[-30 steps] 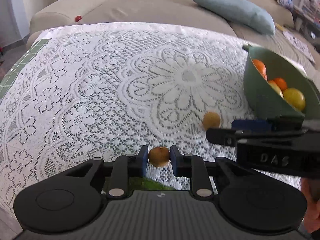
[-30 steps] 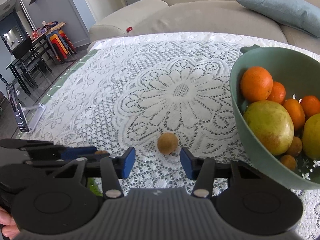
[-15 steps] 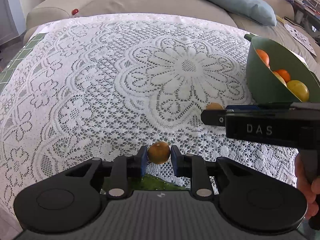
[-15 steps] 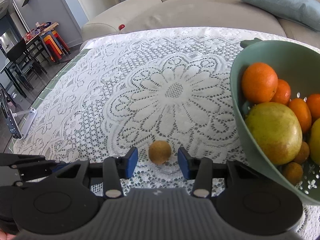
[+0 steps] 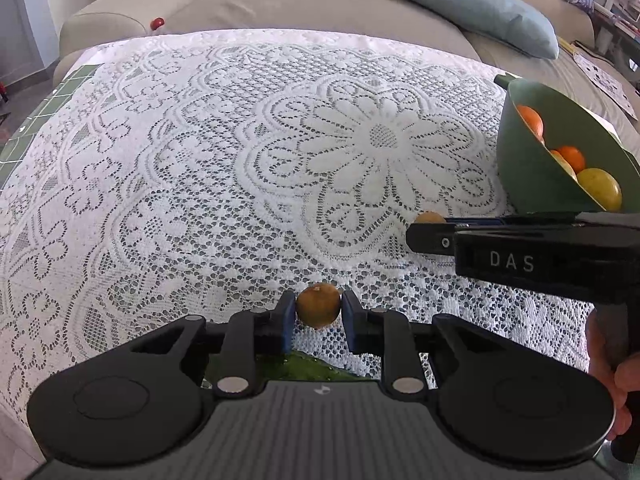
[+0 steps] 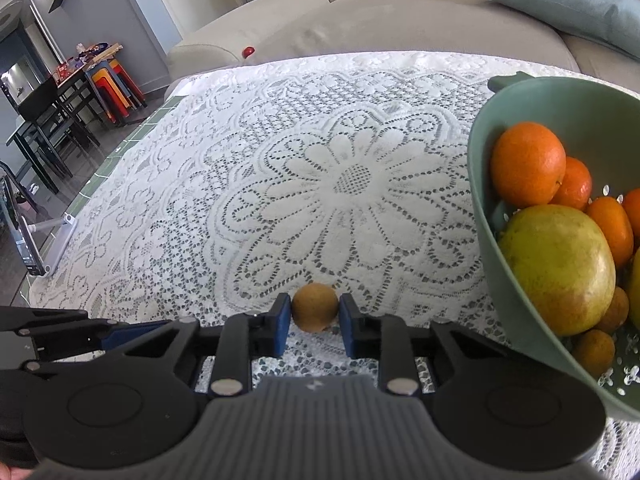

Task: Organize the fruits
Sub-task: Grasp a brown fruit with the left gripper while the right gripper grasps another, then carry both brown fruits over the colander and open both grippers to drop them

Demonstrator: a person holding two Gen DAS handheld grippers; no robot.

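Fruits mostly sat piled in the green bowl point(image 6: 480, 216), its right side cut off. Lace tabletop point(image 5: 200, 160) otherwise bare. Left gripper point(image 5: 318, 314) clamped one small brown fruit point(image 5: 318, 305); right gripper point(image 6: 314, 318) was closing on another point(image 6: 315, 307).

A home living room. A white lace tablecloth point(image 5: 200, 160) covers a low table; right behind it runs a beige upholstered sofa point(image 6: 360, 20) bearing a pale blue cushion point(image 6: 560, 4). Left of the sofa, farther off, stand a dark dining table point(image 6: 48, 92) and stacked coloured stools point(image 6: 116, 84).
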